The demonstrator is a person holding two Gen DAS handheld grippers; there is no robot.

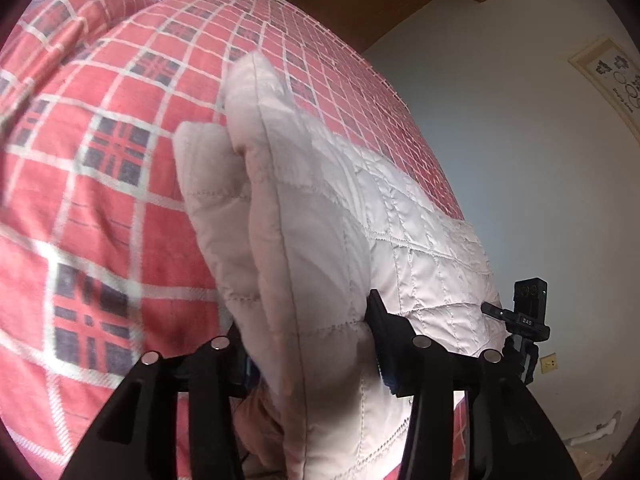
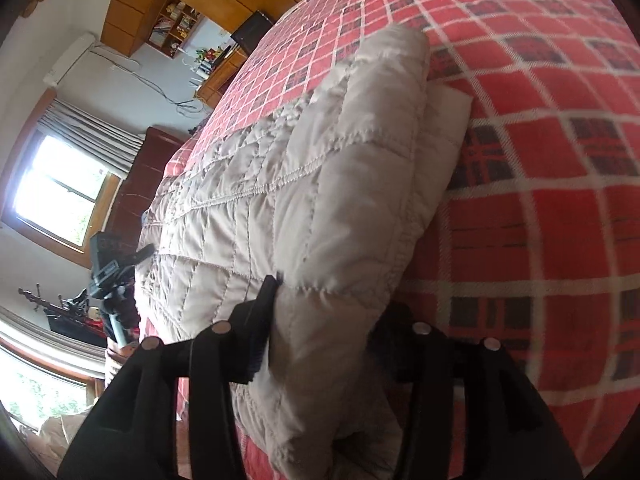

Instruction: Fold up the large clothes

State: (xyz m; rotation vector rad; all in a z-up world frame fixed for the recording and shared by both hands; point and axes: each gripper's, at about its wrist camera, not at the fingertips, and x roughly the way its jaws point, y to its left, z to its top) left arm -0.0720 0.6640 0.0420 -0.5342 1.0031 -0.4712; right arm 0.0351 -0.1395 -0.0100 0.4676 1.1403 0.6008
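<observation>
A pale quilted padded jacket [image 1: 320, 248] lies on a red plaid bedspread [image 1: 100, 200]. In the left wrist view a thick folded edge of it rises between my black fingers, and my left gripper [image 1: 308, 336] is shut on that edge. The right wrist view shows the same jacket [image 2: 280, 200] with a doubled-over puffy edge. My right gripper [image 2: 332, 312] is shut on this edge, the left finger [image 2: 264, 312] pressed into the fabric, the right finger mostly hidden behind the padding. The rest of the jacket spreads flat across the bed behind both grips.
The plaid bedspread [image 2: 540, 160] covers the whole bed. A small black camera on a tripod [image 1: 528, 320] stands by the bed's edge, the same camera [image 2: 108, 264] showing in the right wrist view. A window [image 2: 52, 192], wooden cabinets [image 2: 160, 0] and a dark headboard [image 2: 140, 184] lie beyond.
</observation>
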